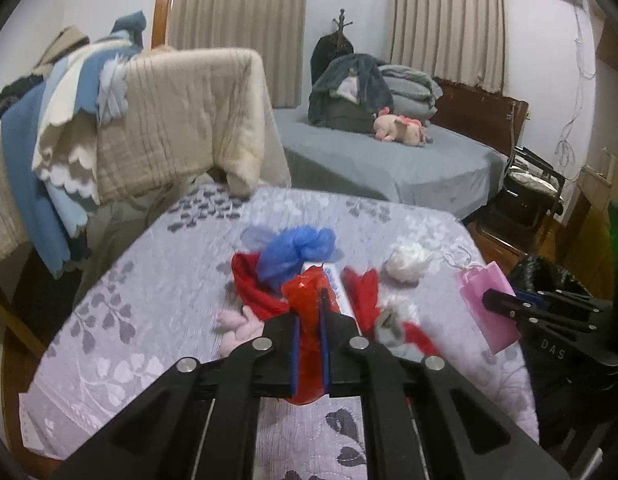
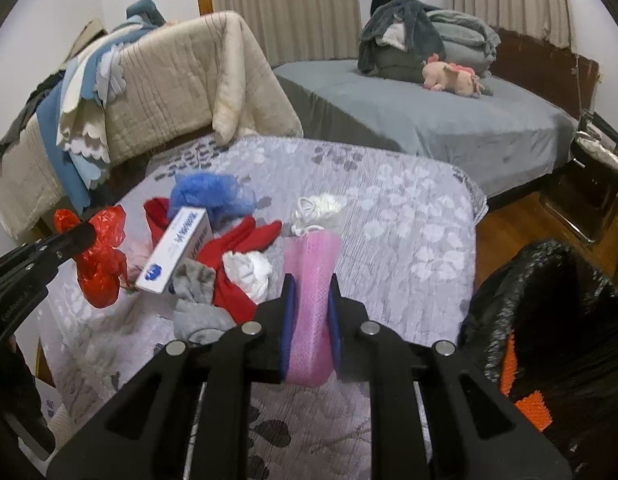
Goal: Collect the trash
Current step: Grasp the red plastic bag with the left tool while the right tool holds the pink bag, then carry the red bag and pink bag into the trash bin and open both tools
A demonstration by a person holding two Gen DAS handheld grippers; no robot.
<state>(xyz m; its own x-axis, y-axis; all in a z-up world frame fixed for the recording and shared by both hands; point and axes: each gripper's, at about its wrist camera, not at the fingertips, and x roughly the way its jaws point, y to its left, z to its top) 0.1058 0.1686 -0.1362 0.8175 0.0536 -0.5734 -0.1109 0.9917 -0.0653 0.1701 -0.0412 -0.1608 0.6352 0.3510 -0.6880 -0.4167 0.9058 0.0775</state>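
My left gripper (image 1: 310, 312) is shut on a crumpled red plastic bag (image 1: 307, 344), held above the flowered bedspread (image 1: 149, 320); it also shows in the right wrist view (image 2: 103, 258). My right gripper (image 2: 312, 296) is shut on a pink paper bag (image 2: 311, 280), which also shows in the left wrist view (image 1: 491, 304). On the bed lie a white box (image 2: 175, 250), a blue mesh pouf (image 2: 207, 192), a white crumpled bag (image 2: 317, 208), red cloth (image 2: 233, 248) and grey socks (image 2: 197, 296).
A bin lined with a black bag (image 2: 557, 312) stands on the floor right of the bed. Blankets hang over a rail (image 2: 157, 80) at the back left. A second bed (image 2: 449, 120) with clothes and a pink plush lies behind. A chair (image 2: 597, 176) stands far right.
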